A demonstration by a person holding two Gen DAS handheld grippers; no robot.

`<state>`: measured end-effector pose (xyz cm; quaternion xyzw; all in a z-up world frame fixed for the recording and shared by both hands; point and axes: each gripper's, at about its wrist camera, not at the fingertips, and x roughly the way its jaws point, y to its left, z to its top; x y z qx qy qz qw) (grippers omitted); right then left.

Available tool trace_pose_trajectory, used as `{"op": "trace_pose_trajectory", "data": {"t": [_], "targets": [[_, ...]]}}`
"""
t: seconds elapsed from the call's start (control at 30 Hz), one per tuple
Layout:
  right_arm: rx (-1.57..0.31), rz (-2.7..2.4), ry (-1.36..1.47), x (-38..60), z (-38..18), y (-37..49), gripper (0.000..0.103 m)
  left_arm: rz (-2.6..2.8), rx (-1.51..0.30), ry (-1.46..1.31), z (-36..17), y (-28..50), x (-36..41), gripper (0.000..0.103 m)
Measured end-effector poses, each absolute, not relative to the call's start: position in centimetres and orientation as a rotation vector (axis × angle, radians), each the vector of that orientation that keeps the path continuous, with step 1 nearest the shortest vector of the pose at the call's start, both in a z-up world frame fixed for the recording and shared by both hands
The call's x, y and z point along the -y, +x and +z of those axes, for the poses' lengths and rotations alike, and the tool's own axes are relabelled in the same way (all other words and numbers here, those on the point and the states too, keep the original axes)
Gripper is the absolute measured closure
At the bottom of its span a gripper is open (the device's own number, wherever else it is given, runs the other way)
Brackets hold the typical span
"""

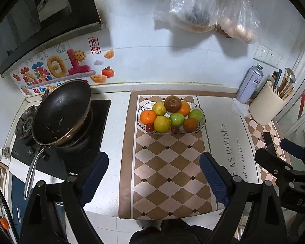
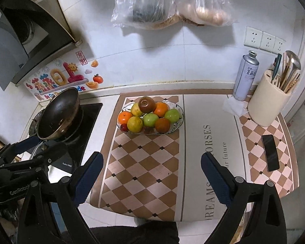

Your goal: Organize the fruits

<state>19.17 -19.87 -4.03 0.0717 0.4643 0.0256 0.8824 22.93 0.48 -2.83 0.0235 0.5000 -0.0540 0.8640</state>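
An oval patterned fruit bowl [image 1: 202, 120] [image 2: 180, 114] stands at the back of the checked counter mat. It holds oranges [image 1: 148, 117] [image 2: 124, 117], yellow lemons [image 1: 161, 123] [image 2: 134, 123], green apples [image 1: 177, 119] [image 2: 150, 120], small red fruits [image 1: 149, 127] [image 2: 123, 127] and a brown-red fruit [image 1: 172, 103] [image 2: 146, 104] on top. My left gripper [image 1: 153, 175] is open and empty, well in front of the bowl. My right gripper [image 2: 152, 174] is open and empty, also in front of the bowl. The right gripper's fingers [image 1: 288, 152] show at the right edge of the left wrist view.
A dark frying pan [image 1: 61, 111] [image 2: 59, 113] sits on the gas stove at left. A spray can [image 2: 245, 76], a cream utensil holder [image 2: 268, 101] and a black phone [image 2: 270, 152] are at right. Plastic bags [image 2: 162, 4] hang on the wall above.
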Motion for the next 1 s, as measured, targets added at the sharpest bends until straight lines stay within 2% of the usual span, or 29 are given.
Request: {"op": "trace_pose_trajectory", "data": {"t": [0.4,1.0], "targets": [[-0.962,0.009,0.134,21.1,-6.6,24.1,0.004,-0.068,-1.017,0.046,-4.3,26.2,0.4,0.011],[-1.015,0.004,0.131,22.2,-11.1,29.8,0.004,-0.007,-1.074,0.043,-8.6,30.7,1.1,0.011]]}}
